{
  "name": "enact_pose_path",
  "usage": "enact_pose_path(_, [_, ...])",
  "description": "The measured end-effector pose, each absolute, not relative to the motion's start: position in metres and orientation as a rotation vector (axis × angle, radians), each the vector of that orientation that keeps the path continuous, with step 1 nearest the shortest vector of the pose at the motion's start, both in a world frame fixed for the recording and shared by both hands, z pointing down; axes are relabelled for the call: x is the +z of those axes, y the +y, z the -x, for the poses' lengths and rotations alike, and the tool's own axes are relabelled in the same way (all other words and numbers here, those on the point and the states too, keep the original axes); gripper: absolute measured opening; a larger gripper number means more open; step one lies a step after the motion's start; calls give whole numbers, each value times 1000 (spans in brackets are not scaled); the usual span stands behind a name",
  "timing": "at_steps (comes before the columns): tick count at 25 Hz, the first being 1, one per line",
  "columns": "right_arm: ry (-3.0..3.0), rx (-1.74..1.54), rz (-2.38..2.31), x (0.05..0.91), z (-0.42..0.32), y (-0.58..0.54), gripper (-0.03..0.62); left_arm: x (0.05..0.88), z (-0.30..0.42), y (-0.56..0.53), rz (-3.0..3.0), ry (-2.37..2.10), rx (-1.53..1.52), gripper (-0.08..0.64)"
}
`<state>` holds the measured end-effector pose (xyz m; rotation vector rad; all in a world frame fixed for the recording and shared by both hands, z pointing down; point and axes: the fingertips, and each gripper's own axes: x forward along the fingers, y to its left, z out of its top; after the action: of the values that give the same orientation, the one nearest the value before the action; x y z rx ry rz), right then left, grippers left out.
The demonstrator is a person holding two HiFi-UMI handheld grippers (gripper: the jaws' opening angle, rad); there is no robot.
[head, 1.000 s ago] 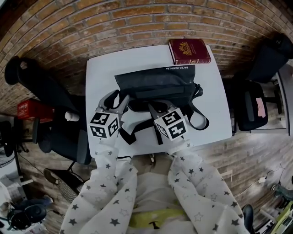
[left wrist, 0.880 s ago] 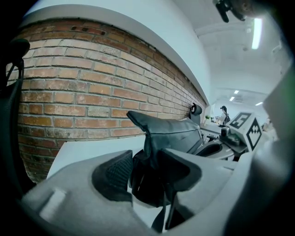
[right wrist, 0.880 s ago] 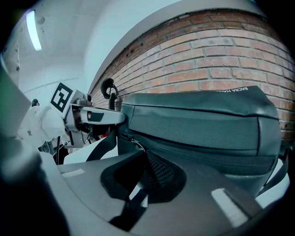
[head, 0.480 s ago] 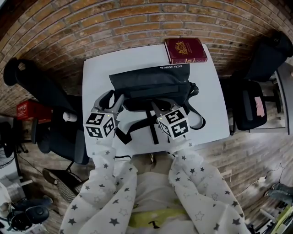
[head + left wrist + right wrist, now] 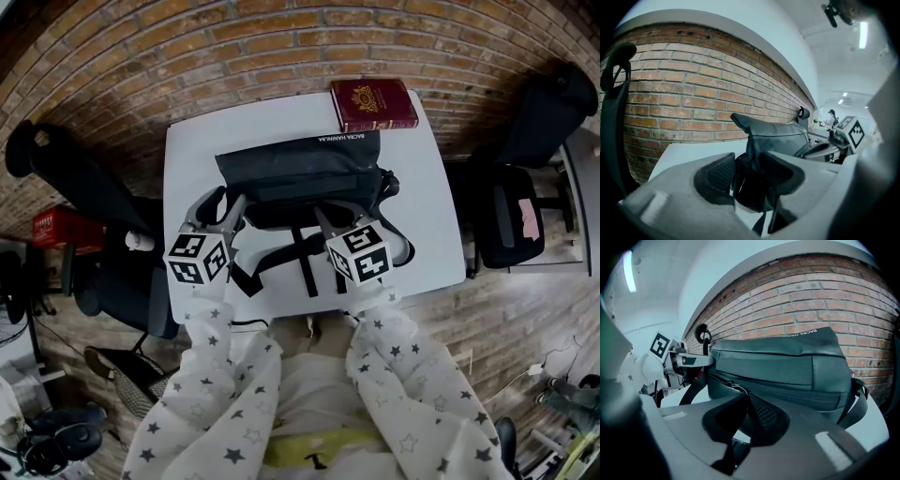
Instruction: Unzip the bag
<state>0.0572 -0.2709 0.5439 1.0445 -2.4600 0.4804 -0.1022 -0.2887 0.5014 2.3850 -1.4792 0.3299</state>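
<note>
A black bag [image 5: 300, 169] lies across the white table [image 5: 187, 150], its straps [image 5: 305, 258] trailing toward me. My left gripper [image 5: 217, 202] is at the bag's left end. In the left gripper view the dark fabric of the bag [image 5: 778, 136] fills the gap between the jaws of that gripper [image 5: 745, 176], which are shut on it. My right gripper [image 5: 336, 212] sits at the bag's front, right of centre. In the right gripper view the zipper line [image 5: 726, 383] on the bag [image 5: 787, 362] runs into the nearly closed jaws of the right gripper [image 5: 743, 413], shut on the zipper pull.
A dark red book [image 5: 373, 103] lies at the table's back right corner. Black office chairs stand left [image 5: 84, 187] and right [image 5: 525, 187] of the table. A brick wall [image 5: 281, 37] runs behind it. A red box [image 5: 56, 225] sits on the floor at left.
My right gripper has slid rightward along the bag's front, from about its middle to right of centre. The left gripper has stayed at the bag's left end.
</note>
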Motion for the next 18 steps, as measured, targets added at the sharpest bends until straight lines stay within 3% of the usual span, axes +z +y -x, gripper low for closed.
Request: enact_pose_path(18, [-2434,518,-1169,540,-94,-277,18,502,102,-289,-2373,-1497,326,189])
